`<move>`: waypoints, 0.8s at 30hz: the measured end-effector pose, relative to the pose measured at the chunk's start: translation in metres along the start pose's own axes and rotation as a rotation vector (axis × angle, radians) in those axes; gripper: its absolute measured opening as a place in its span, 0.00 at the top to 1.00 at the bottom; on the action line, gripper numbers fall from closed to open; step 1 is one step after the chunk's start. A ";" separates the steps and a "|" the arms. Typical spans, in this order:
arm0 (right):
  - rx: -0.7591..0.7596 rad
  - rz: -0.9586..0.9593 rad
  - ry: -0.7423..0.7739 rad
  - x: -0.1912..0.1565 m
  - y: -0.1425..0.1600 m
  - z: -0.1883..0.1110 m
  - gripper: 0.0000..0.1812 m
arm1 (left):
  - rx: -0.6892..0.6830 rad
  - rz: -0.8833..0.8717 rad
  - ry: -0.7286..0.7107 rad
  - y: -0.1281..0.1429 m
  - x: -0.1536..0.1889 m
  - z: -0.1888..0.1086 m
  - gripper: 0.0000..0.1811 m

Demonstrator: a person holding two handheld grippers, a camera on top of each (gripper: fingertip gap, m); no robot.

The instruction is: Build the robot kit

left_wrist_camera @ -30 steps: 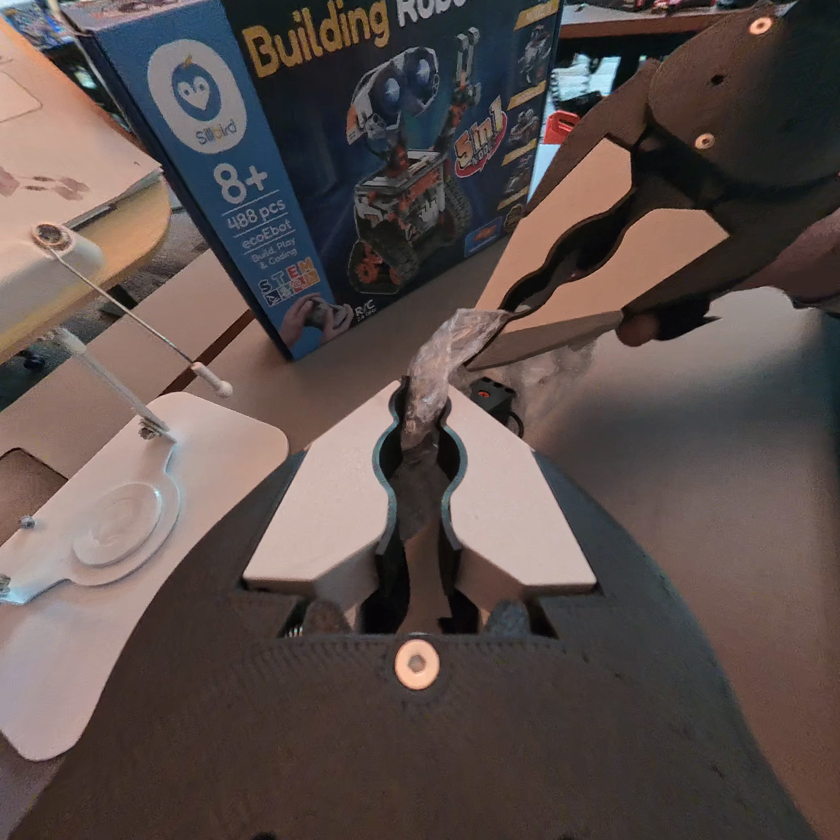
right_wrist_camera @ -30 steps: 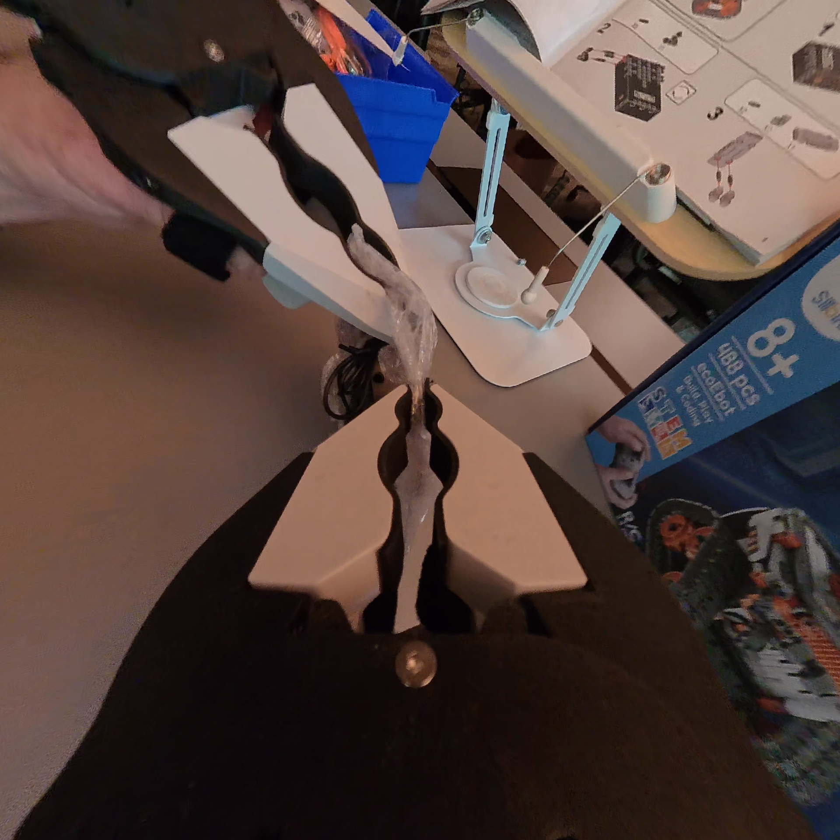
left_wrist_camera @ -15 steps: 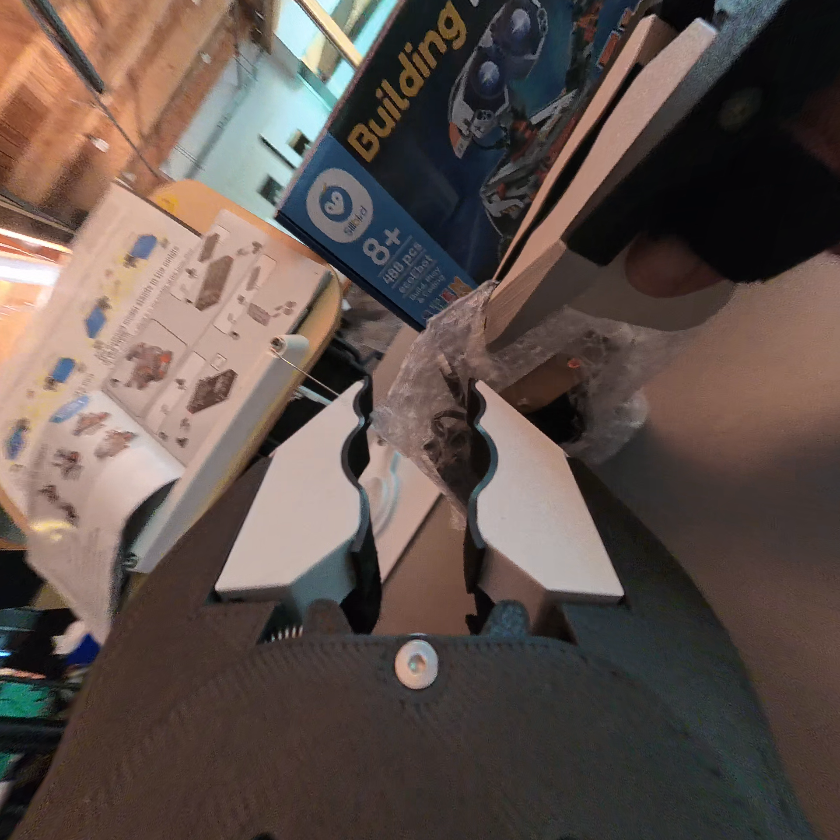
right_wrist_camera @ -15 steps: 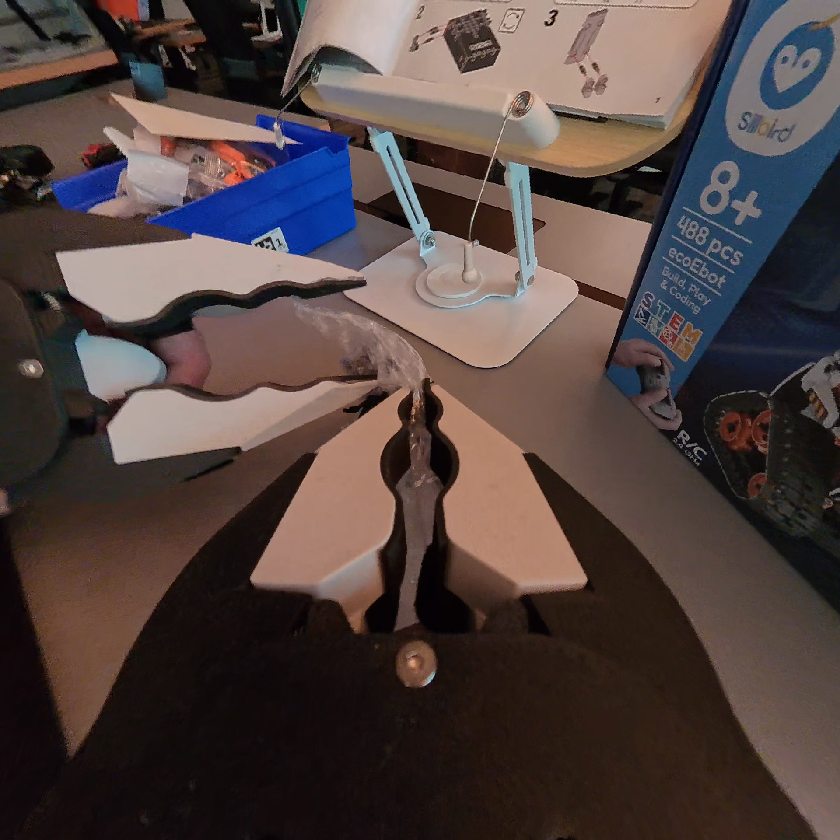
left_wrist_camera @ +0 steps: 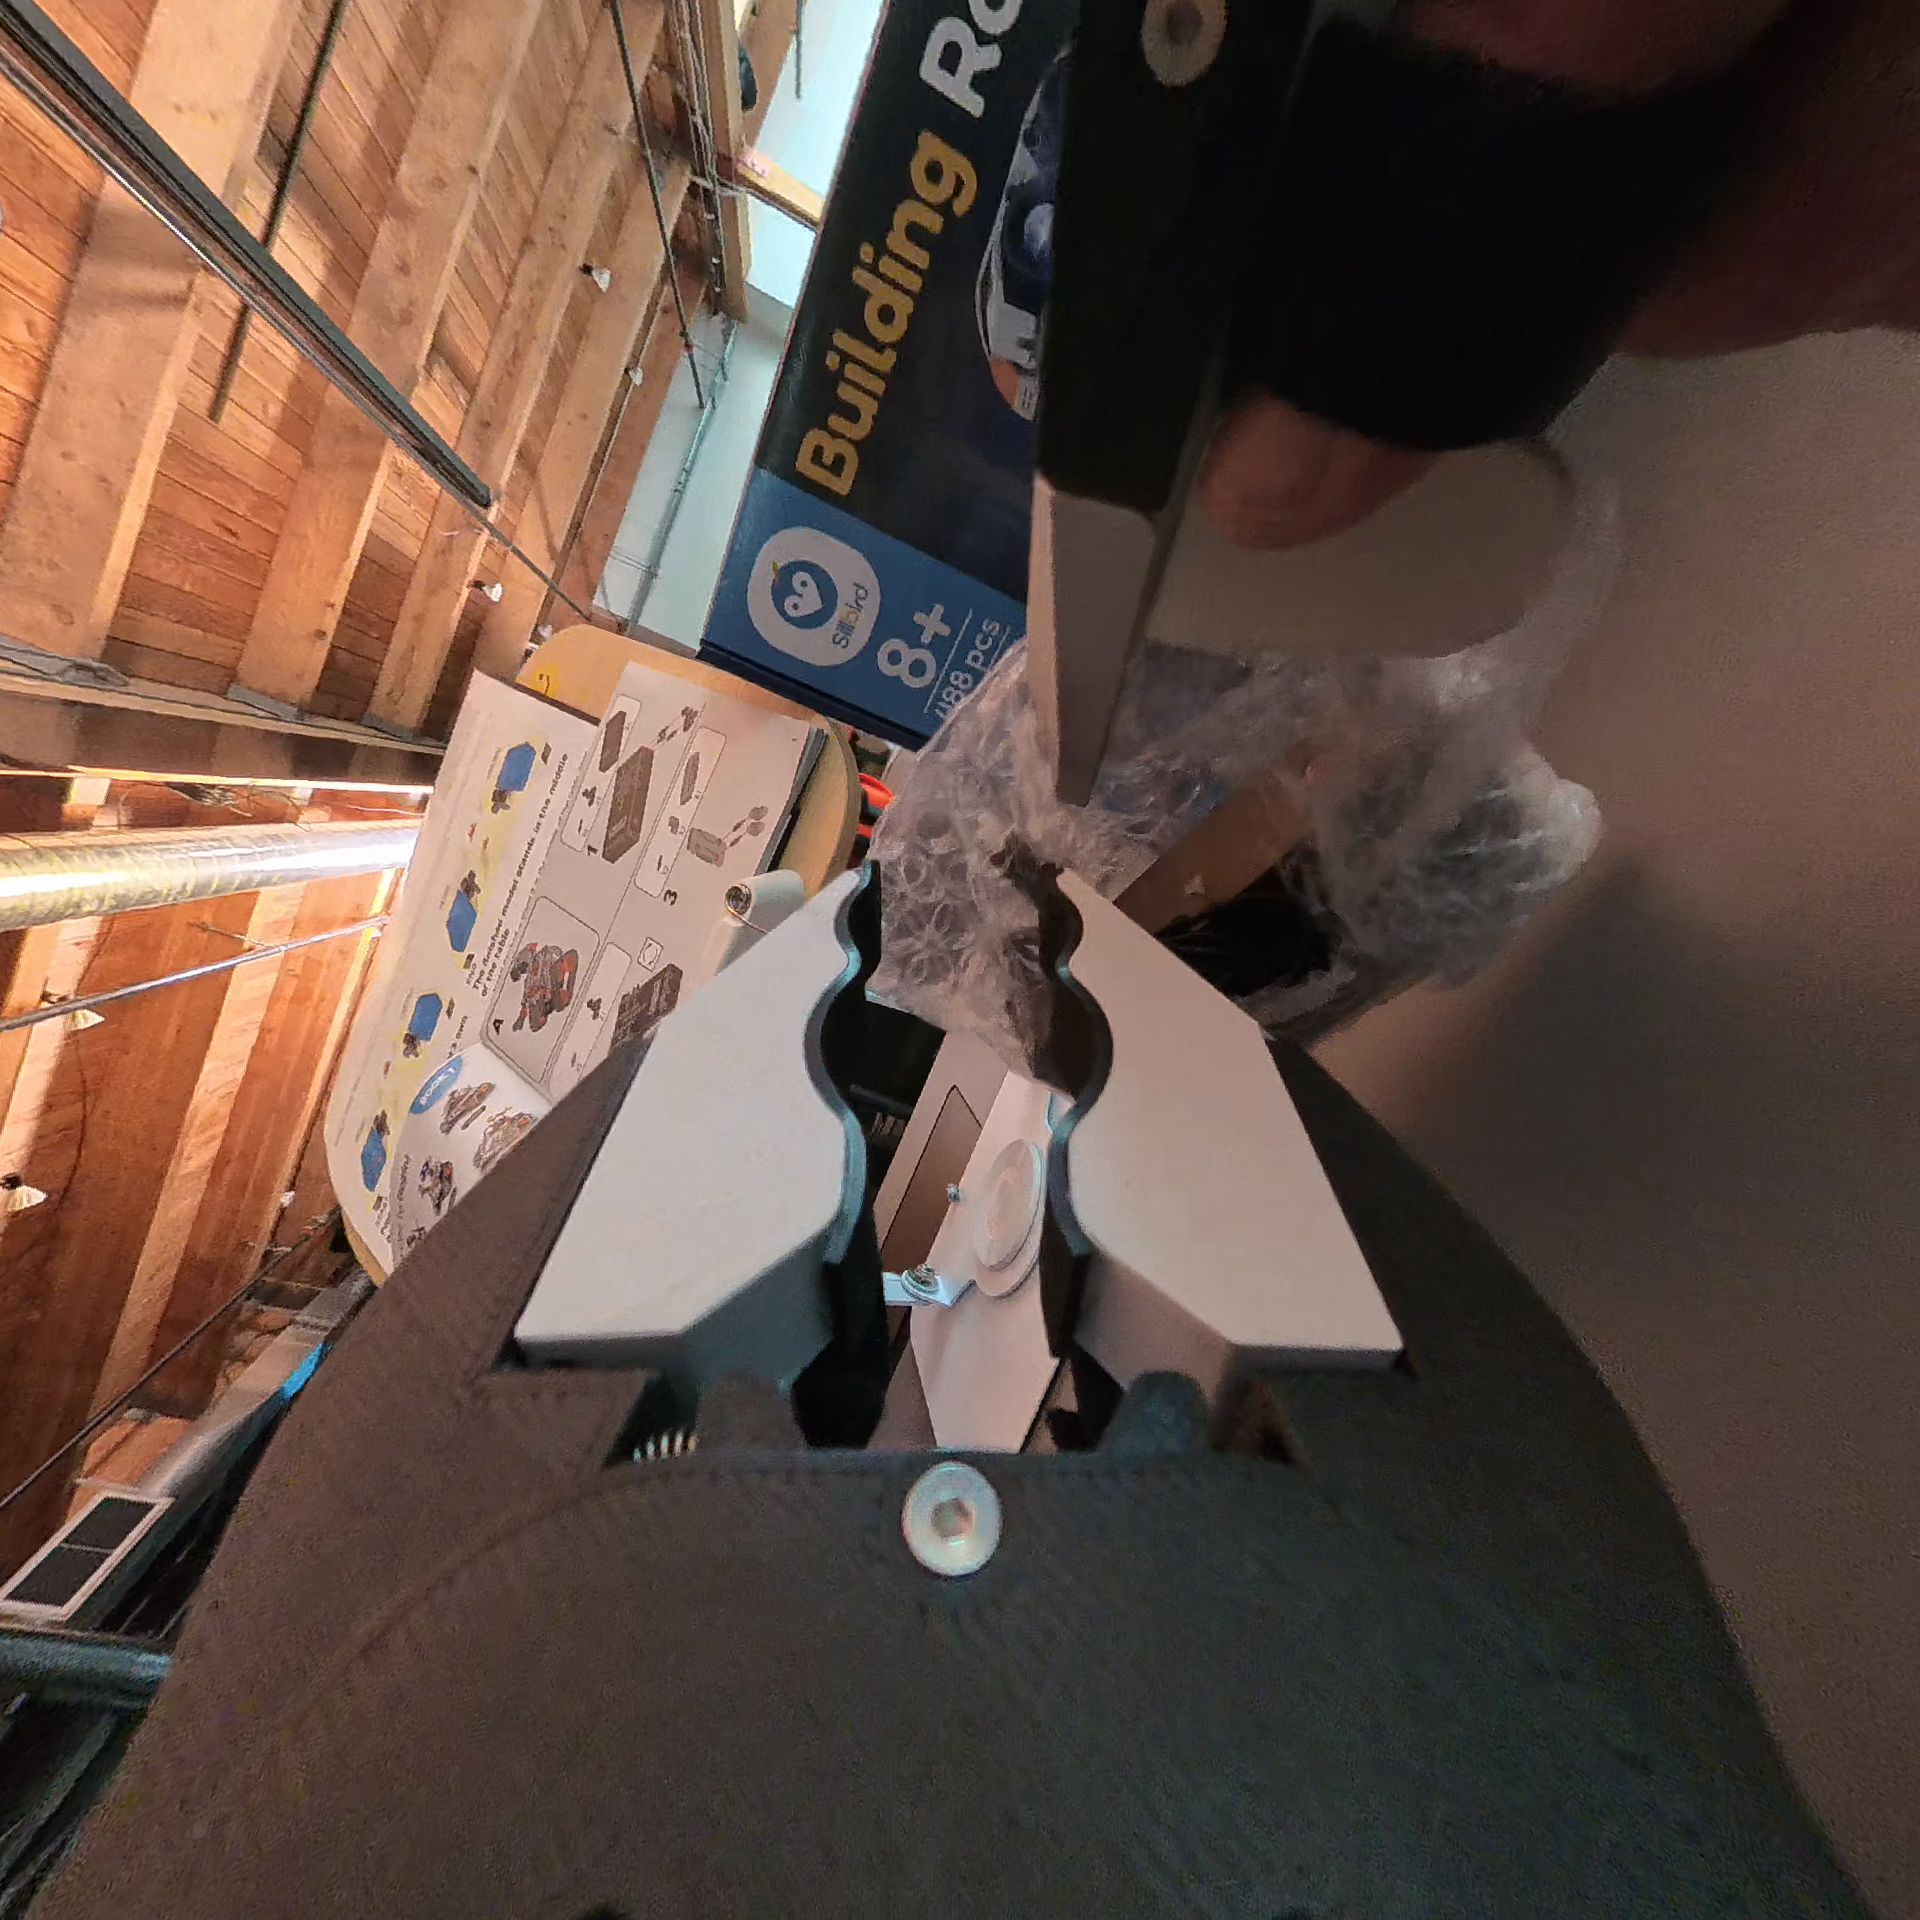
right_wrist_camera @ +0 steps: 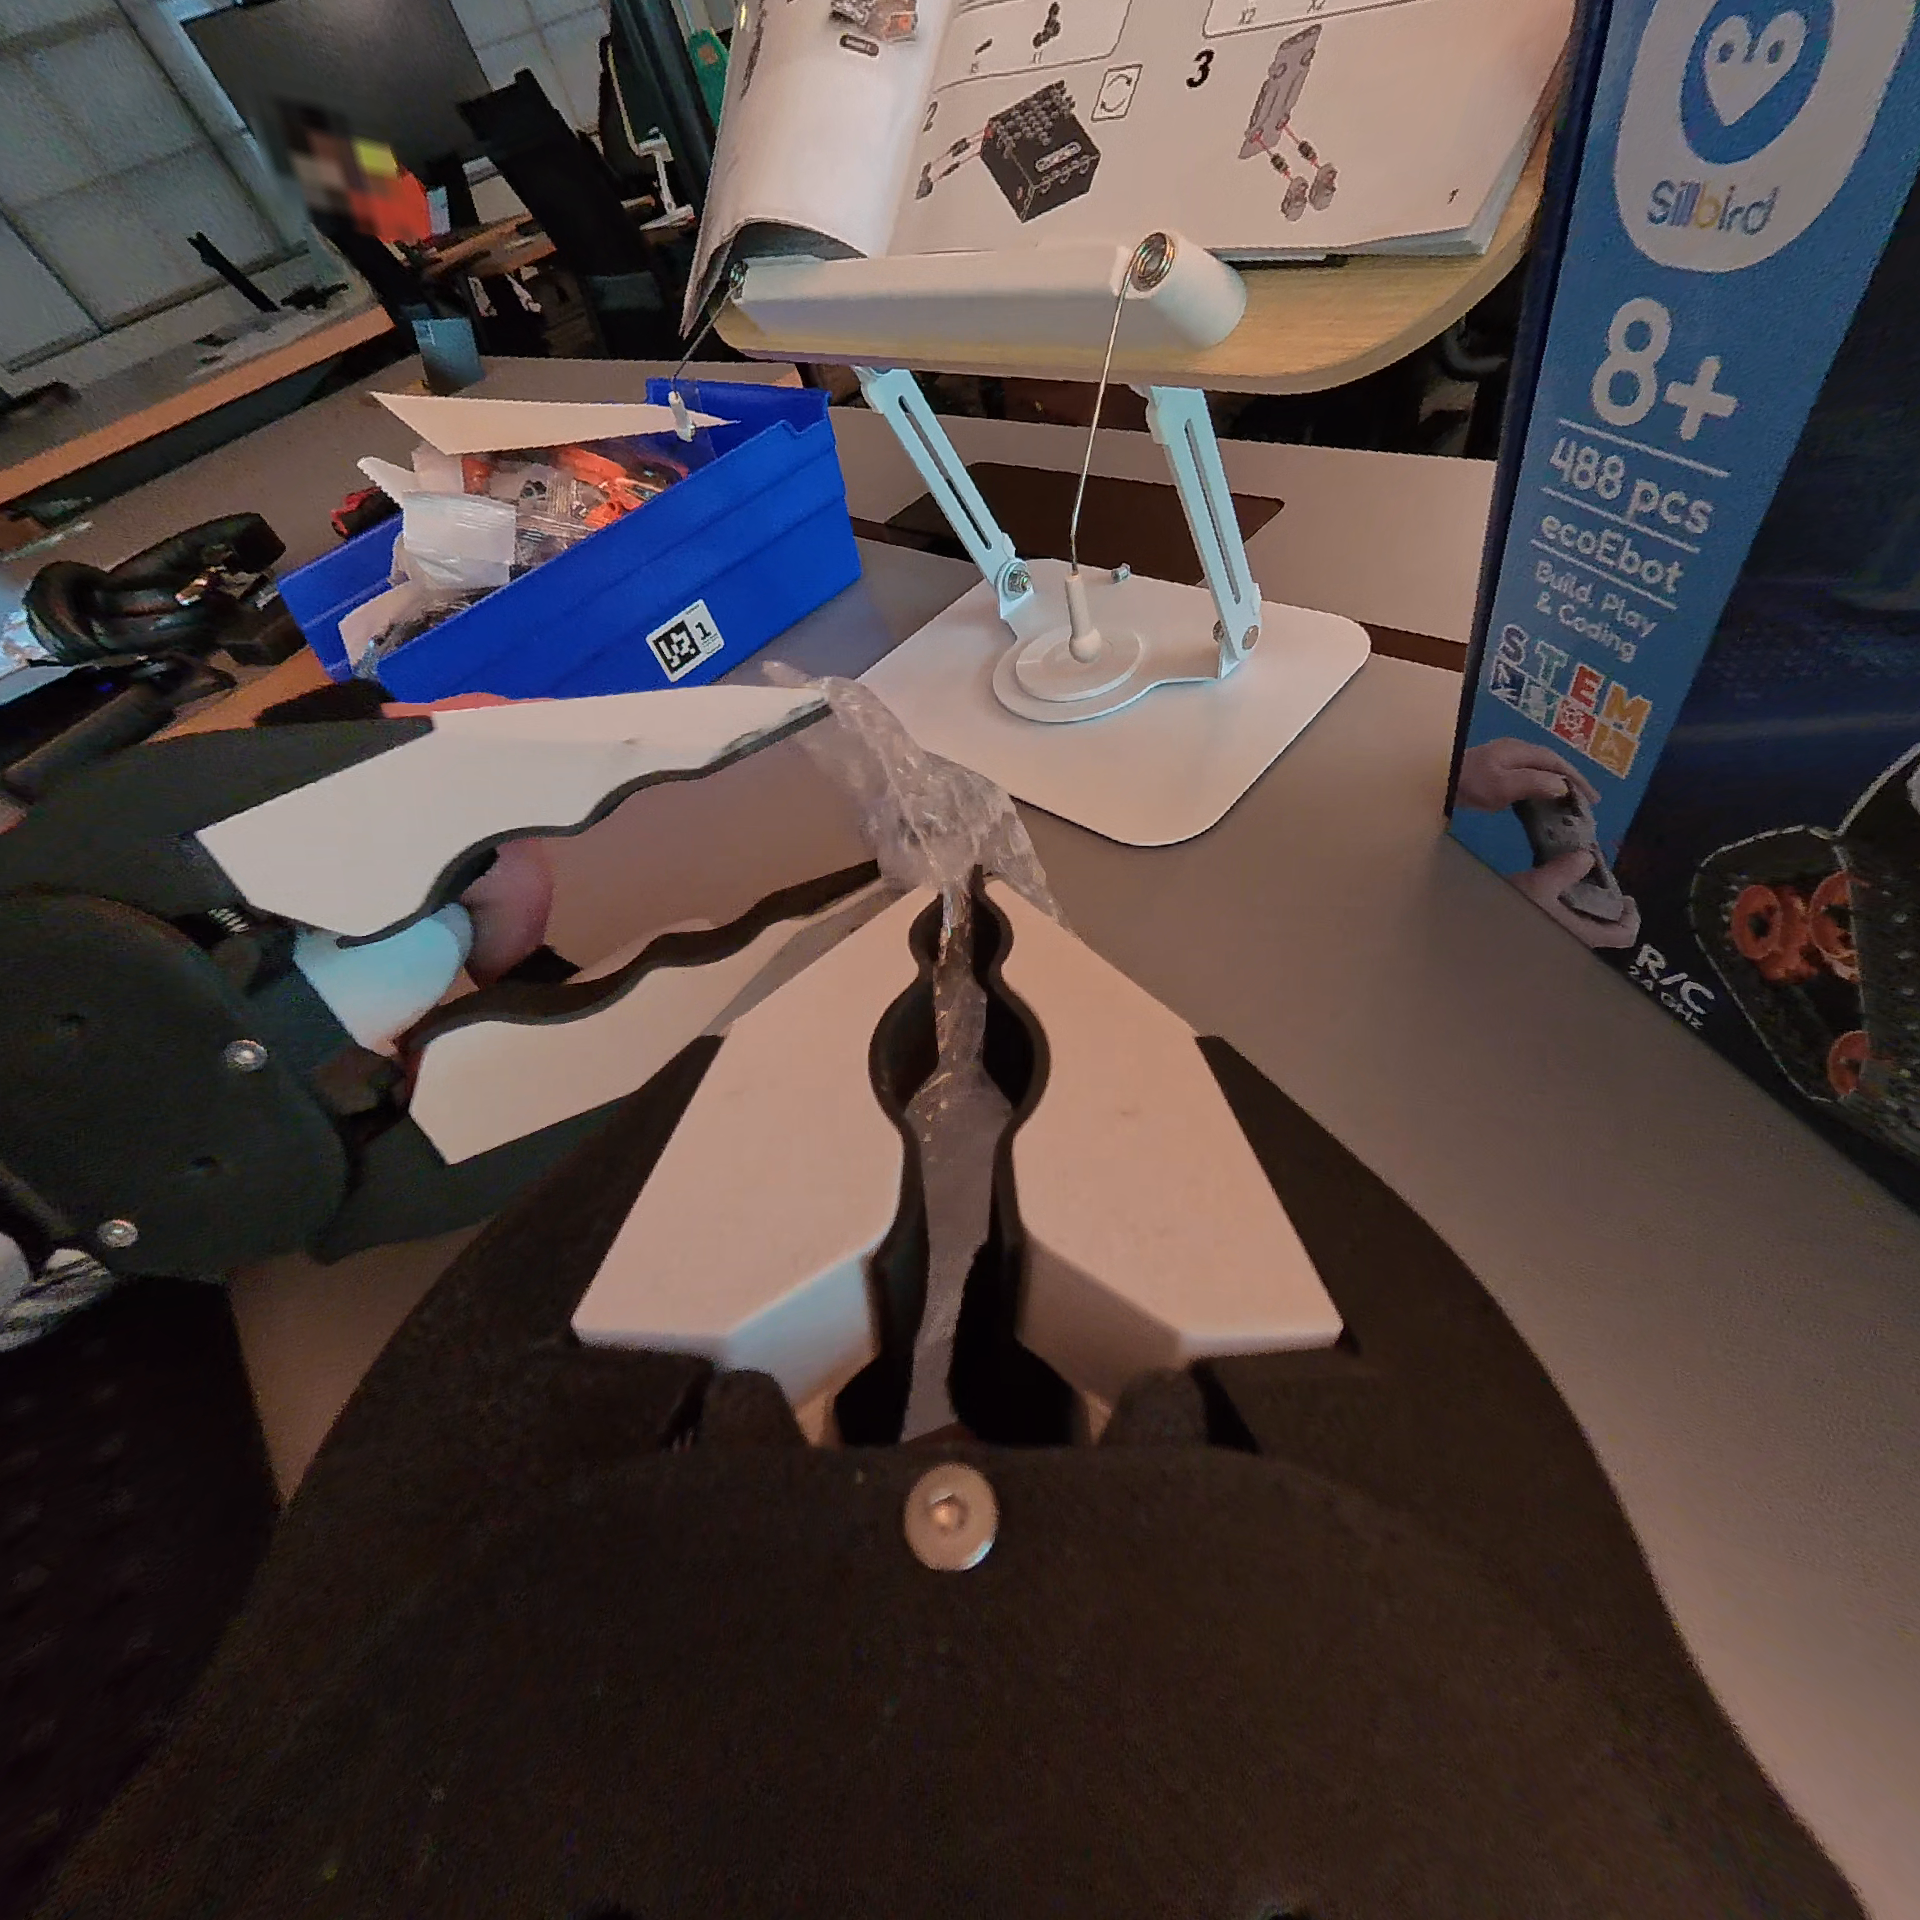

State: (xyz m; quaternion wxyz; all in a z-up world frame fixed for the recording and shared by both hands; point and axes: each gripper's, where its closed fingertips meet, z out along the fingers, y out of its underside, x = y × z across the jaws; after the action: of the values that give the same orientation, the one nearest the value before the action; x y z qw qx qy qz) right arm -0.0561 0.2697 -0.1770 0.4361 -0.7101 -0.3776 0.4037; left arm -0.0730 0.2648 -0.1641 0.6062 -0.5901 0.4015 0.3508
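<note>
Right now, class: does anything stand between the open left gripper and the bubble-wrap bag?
Nothing visible does. The left gripper is open with the bubble-wrap bag right at its fingertips. The right gripper is shut on a fold of it, not in between.

Dim warm light, wide-angle edge warp, perhaps slight blur

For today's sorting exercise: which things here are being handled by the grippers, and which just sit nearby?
Handled:
- clear bubble-wrap bag with black parts inside
- right gripper, shut on the bag's edge
- left gripper, open beside it

Sitting nearby:
- blue plastic bin
- white book stand
- open instruction booklet
- blue cardboard toy box
</note>
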 end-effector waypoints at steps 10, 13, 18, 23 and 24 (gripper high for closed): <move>0.008 0.038 -0.032 -0.002 -0.001 0.000 1.00 | 0.048 -0.047 0.132 -0.002 0.018 0.001 0.70; 0.008 0.038 -0.034 -0.001 -0.001 -0.001 1.00 | 0.063 -0.065 0.108 -0.004 0.011 0.000 0.82; -0.001 0.031 -0.040 -0.002 0.001 0.000 1.00 | 0.045 -0.016 0.094 0.000 0.009 0.000 0.94; 0.004 -0.008 -0.039 -0.001 0.000 -0.002 1.00 | 0.095 -0.090 0.122 -0.008 0.000 -0.005 1.00; 0.000 -0.026 -0.041 -0.002 0.000 -0.002 1.00 | 0.101 -0.122 0.141 -0.008 -0.001 -0.006 1.00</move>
State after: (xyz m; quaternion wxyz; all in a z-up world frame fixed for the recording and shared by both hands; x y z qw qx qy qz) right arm -0.0545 0.2674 -0.1763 0.4332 -0.6967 -0.3958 0.4126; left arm -0.0666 0.2582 -0.1591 0.6257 -0.6053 0.4238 0.2500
